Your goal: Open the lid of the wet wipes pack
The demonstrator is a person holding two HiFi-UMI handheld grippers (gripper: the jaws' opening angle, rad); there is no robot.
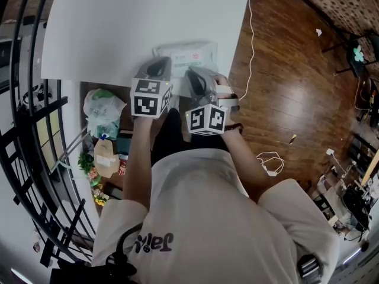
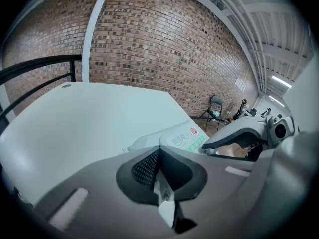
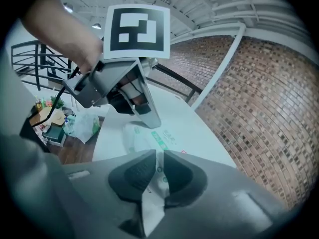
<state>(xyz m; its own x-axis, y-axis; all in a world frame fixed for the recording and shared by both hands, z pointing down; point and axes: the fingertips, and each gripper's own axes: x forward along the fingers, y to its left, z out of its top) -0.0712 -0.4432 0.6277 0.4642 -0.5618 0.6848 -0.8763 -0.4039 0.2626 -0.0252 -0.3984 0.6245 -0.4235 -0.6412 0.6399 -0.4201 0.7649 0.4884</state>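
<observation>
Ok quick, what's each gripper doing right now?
Left gripper: shut on an edge of the wet wipes pack.
Right gripper: jaws closing around the pack, not clamped yet.

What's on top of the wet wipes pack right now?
Both tongs over the pack's near end: left tongs pinch white film, right tongs are closing with film between them. The printed top shows beyond; whatever lies beneath the tongs is hidden.

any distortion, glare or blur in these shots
Head view: fisheye bows the railing; the white table is nearly blown out. Left gripper view: dark round vignette, brick wall curves. Right gripper view: the hand up close is soft, pack print smeared.
</observation>
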